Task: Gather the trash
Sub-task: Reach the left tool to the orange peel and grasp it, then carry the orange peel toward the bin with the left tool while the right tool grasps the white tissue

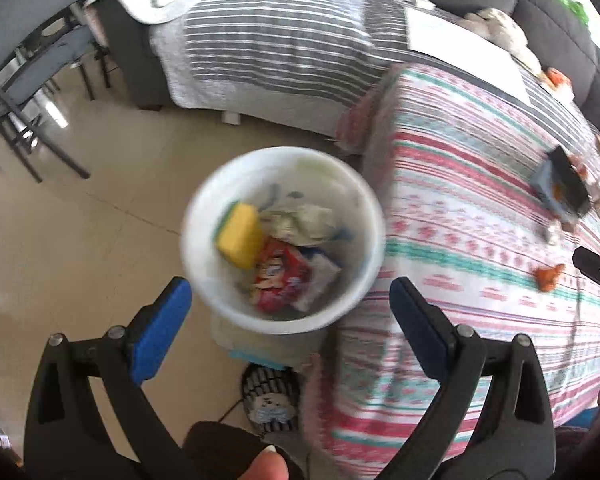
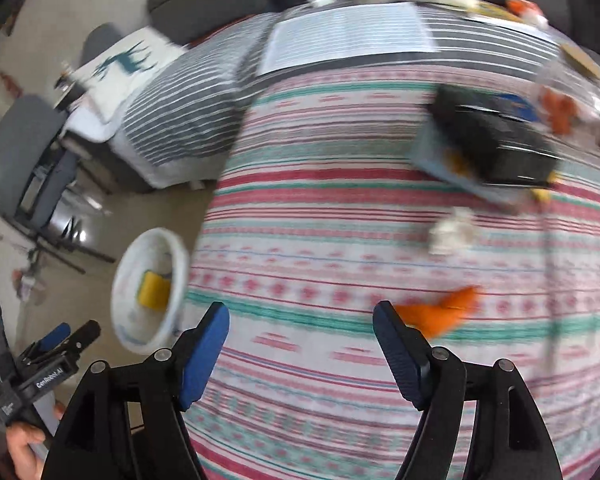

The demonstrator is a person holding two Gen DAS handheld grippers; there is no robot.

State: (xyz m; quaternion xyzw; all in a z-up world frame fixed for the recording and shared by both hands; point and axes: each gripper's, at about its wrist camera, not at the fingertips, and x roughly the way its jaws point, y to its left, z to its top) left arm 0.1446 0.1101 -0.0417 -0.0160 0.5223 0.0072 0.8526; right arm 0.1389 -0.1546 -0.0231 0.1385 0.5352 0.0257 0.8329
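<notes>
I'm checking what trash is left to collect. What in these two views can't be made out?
- Left wrist view: lower contents of the white bin, hidden under the yellow sponge and red wrapper.
- Right wrist view: orange scrap and pale crumpled piece, too blurred to identify.
- Right wrist view: items at the bedspread's far right, blurred and cut off.

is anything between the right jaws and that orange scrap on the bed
Nothing visible. The right gripper is open above bare striped blanket, and the orange scrap lies just ahead beside its right-hand jaw. The black box and white wad lie farther back, off that path.
</notes>
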